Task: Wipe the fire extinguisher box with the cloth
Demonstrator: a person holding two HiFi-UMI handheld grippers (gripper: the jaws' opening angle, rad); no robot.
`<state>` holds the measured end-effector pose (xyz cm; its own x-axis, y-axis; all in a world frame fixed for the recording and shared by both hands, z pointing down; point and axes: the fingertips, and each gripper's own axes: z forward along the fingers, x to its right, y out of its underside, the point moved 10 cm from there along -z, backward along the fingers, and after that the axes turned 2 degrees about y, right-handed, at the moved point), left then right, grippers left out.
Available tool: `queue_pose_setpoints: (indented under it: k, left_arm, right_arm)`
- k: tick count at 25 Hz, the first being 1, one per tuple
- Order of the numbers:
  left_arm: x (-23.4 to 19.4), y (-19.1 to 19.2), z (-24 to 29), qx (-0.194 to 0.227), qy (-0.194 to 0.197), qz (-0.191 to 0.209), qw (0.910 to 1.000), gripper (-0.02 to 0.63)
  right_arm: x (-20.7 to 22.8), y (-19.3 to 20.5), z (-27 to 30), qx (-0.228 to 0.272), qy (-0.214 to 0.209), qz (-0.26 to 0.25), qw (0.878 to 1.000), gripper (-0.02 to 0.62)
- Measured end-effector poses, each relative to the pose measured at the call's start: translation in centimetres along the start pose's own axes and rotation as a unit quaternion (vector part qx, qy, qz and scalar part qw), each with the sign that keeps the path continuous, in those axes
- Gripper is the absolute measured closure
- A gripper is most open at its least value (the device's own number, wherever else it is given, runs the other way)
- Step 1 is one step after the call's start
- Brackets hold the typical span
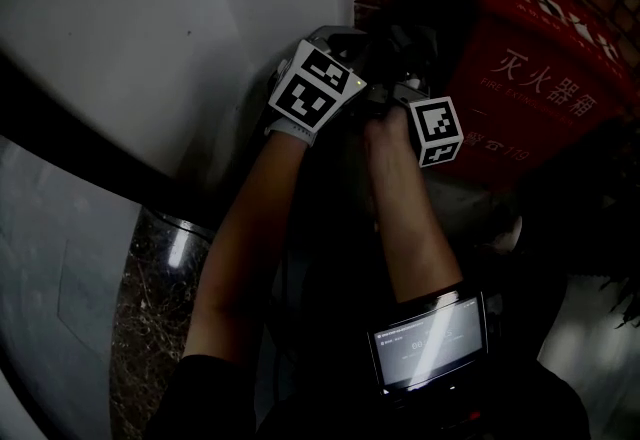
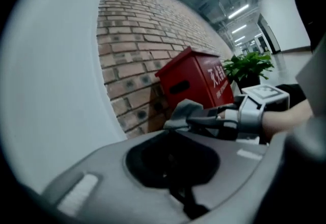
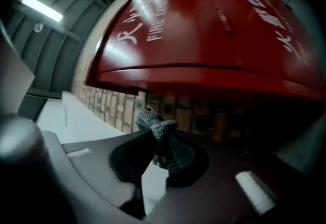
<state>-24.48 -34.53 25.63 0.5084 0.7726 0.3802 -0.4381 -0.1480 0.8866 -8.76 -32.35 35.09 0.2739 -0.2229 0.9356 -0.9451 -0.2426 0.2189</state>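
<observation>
In the left gripper view, the left hand-held gripper [image 2: 170,130] has its jaws together with nothing showing between them. Just past its tip, the right hand-held gripper [image 2: 199,117] carries the cloth [image 2: 184,110]. The red fire extinguisher box [image 2: 196,83] stands beyond them against the brick wall [image 2: 137,39]. The two tools are so close that they could knock together and tug the cloth loose.

In the right gripper view, the jaws are clamped on a bunched wad of cloth. The box lid looms just above it, not touching. With so small a wad, I'd worry that the hard jaw tips would scrape the paint instead of the cloth wiping it.

In the head view, both tools sit at the box's left side, close beside the white wall [image 1: 150,28], and a wide stroke could strike it.
</observation>
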Motion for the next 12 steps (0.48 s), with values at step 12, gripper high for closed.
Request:
queue_pose_setpoints:
  k: [12]
  left_arm:
    - [0.4,-3.3,-1.1,0.053,0.016,-0.012,0.9984,0.603]
  right_arm:
    - [-4.6,-3.7,1.7,0.075,-0.04,0.03,0.996,0.557]
